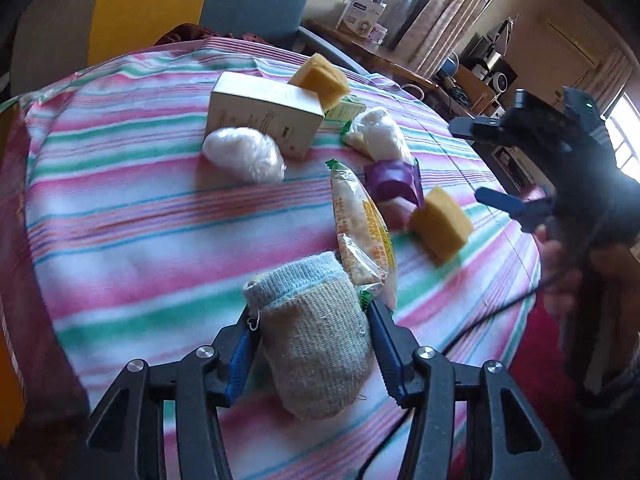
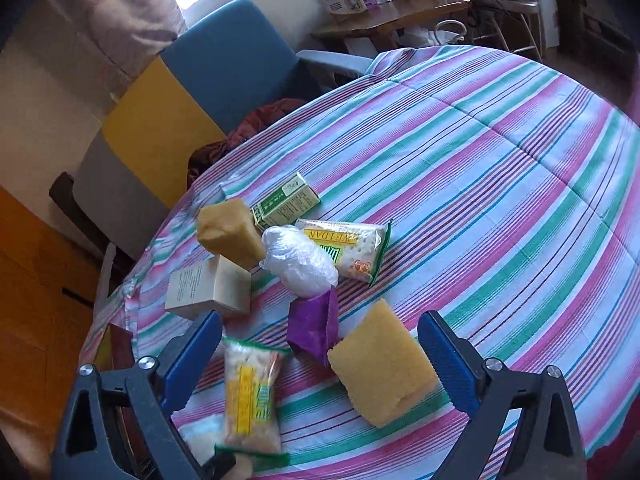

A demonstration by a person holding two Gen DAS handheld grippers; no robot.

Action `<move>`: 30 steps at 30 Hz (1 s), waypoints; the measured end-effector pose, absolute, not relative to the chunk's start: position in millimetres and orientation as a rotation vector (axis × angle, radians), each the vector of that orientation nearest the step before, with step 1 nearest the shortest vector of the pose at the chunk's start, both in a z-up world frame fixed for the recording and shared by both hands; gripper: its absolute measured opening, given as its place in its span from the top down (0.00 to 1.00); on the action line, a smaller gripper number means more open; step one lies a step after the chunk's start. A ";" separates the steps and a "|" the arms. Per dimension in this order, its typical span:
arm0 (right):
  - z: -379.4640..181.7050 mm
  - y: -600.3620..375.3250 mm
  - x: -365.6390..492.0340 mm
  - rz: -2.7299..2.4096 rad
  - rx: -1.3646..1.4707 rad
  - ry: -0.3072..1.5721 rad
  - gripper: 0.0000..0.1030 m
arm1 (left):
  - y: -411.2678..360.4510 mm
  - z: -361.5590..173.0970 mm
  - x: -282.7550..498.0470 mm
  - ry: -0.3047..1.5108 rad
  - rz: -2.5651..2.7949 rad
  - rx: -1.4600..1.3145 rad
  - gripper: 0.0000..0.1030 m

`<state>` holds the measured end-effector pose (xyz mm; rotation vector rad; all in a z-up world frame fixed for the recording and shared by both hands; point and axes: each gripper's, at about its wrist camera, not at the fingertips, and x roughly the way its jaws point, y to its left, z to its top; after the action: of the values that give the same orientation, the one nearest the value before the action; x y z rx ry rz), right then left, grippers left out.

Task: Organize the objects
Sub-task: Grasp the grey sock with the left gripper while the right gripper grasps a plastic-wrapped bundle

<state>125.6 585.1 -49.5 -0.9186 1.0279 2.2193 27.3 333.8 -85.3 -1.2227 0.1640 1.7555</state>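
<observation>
My left gripper point(image 1: 310, 312) is shut on a grey and blue knitted sock roll point(image 1: 316, 340) and holds it above the striped tablecloth point(image 1: 140, 220). Ahead lie a cracker packet point(image 1: 362, 236), a purple wrapper point(image 1: 394, 178), a yellow sponge point(image 1: 440, 226), a white bag point(image 1: 244, 154), a cream box point(image 1: 266, 112) and a second sponge point(image 1: 320, 76). My right gripper point(image 2: 320, 344) is open and hovers over the yellow sponge point(image 2: 382, 364), the purple wrapper point(image 2: 314, 326) and the cracker packet point(image 2: 250, 396). It also shows in the left wrist view point(image 1: 516, 204) at the right.
A second cracker packet point(image 2: 348, 248), a green box point(image 2: 286, 204), a clear plastic bag point(image 2: 300, 262) and the cream box point(image 2: 208, 288) lie farther back. A blue chair point(image 2: 236, 64) stands behind the table. A wooden desk point(image 2: 392, 12) holds boxes. The cloth's right half point(image 2: 500, 160) is bare.
</observation>
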 end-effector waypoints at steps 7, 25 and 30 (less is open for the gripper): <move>-56.1 578.2 114.7 2.201 -0.998 0.921 0.07 | 308.8 -86.2 33.0 0.123 1.709 -1.285 0.47; -47.9 568.3 43.0 2.257 -1.187 0.448 0.18 | 306.1 -95.2 30.6 0.107 1.716 -1.243 0.48; -71.7 578.4 8.5 2.203 -1.292 0.347 0.44 | 306.3 -95.8 30.9 0.108 1.714 -1.238 0.48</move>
<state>8.5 578.4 -71.7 -1.2920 0.3467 2.2030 30.9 306.3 -95.8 -1.2379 0.1083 1.7141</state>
